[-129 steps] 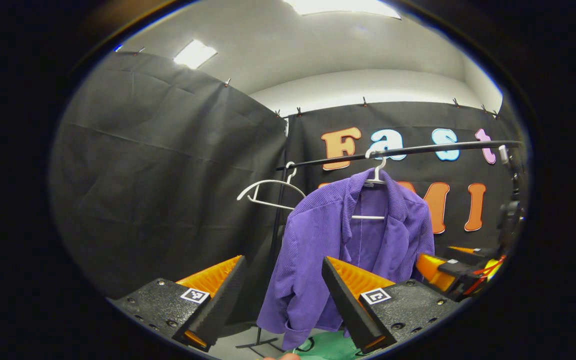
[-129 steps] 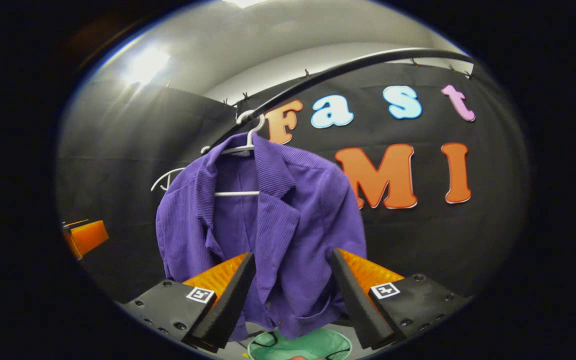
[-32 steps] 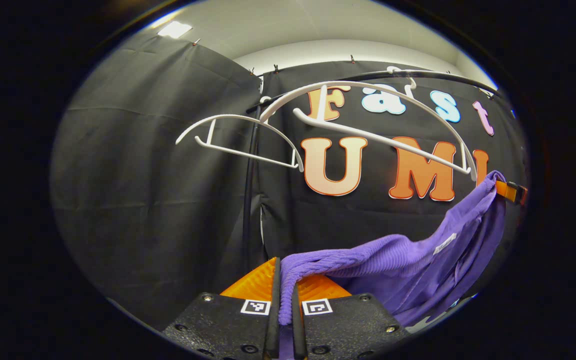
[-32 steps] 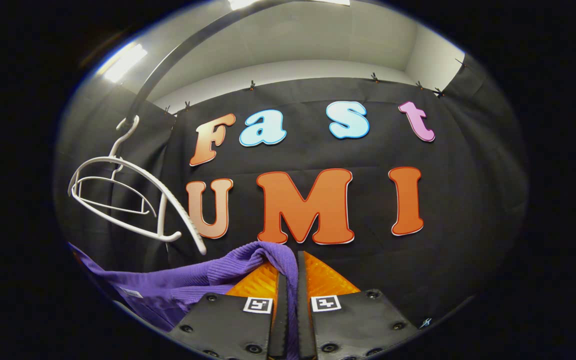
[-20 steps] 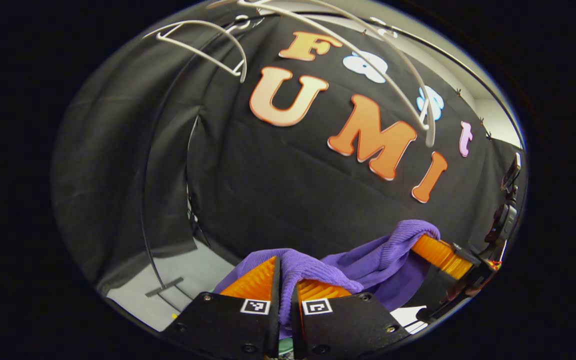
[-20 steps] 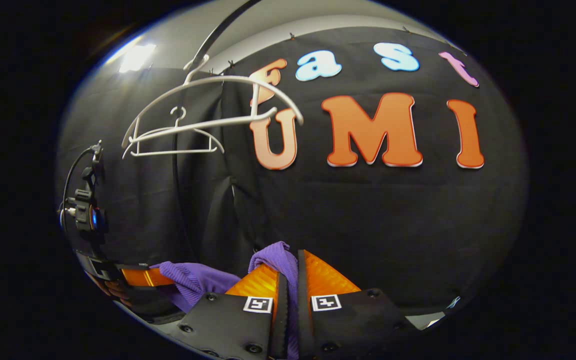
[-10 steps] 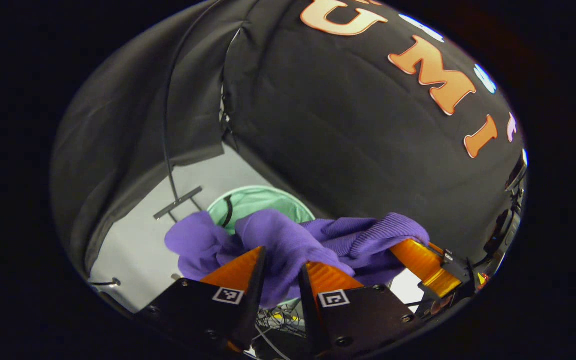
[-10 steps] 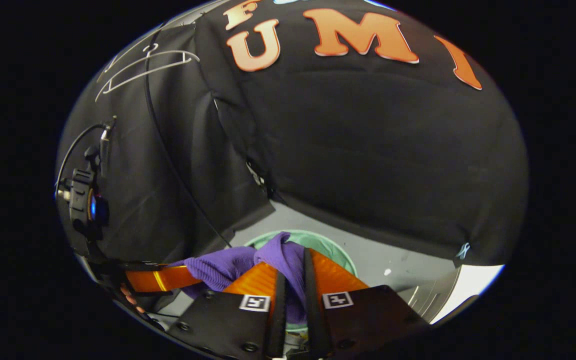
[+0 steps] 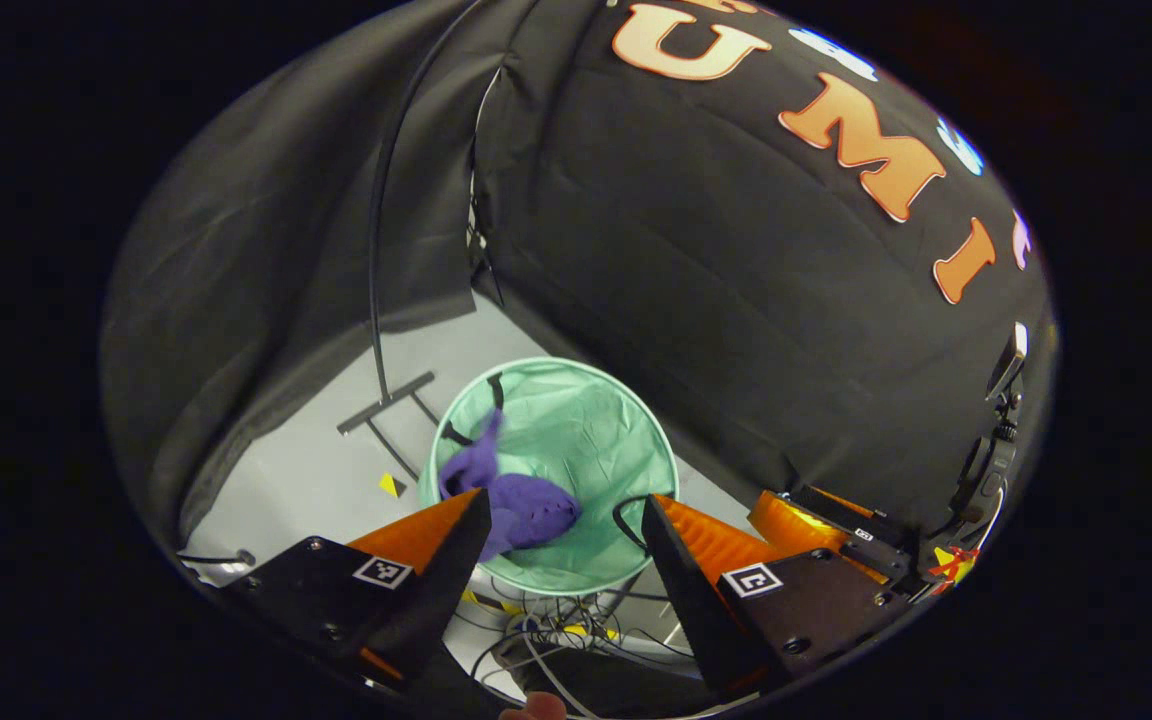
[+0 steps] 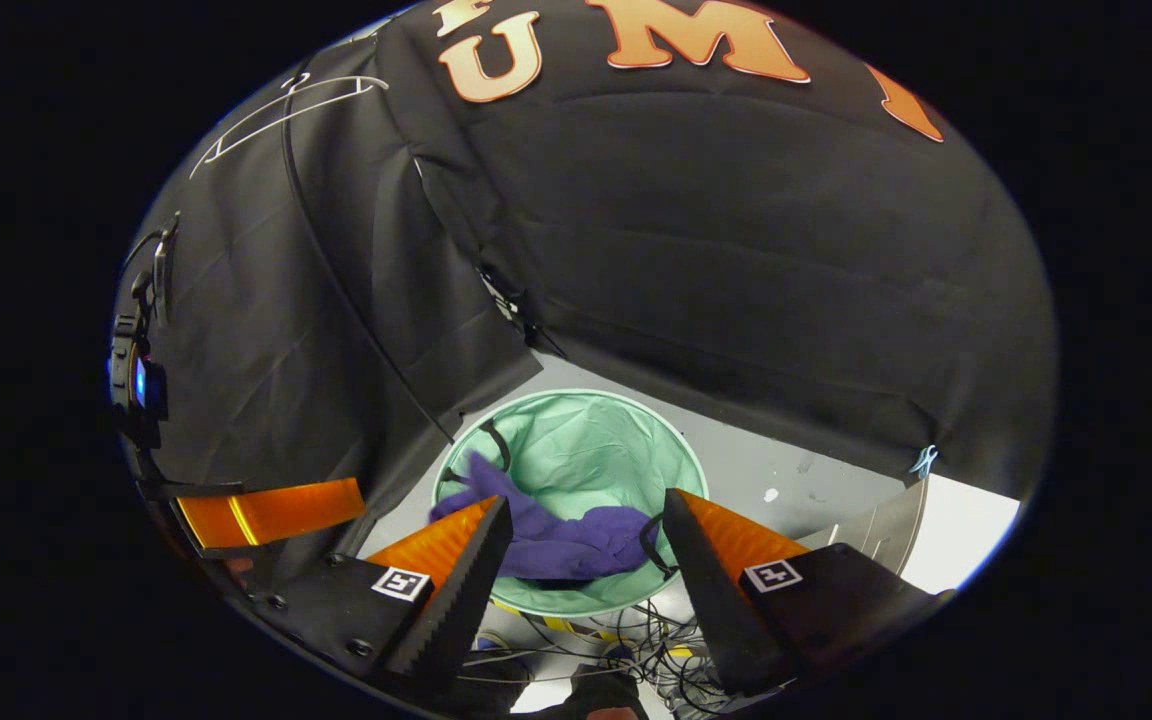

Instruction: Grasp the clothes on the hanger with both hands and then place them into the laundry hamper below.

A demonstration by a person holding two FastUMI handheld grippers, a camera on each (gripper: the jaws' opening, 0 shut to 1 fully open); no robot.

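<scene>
Jaws, left gripper (image 9: 556,560): we see them spread wide apart, holding nothing, above the hamper.
Jaws, right gripper (image 10: 586,565): likewise wide apart and empty.
Purple garment (image 9: 511,500): we find it crumpled inside the green laundry hamper (image 9: 626,420), toward its near side.
Hamper: round, open-topped, standing on the grey floor (image 9: 286,480) by the rack's foot (image 9: 386,400).
Cables (image 10: 626,625): tangled on the floor just below the hamper.

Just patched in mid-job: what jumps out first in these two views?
The mint-green hamper on the floor, below both grippers, with the purple shirt bunched inside it. In front, the left gripper and right gripper hang above it, orange jaws spread wide and holding nothing. White hangers sit bare at the right gripper view's upper left.
</scene>
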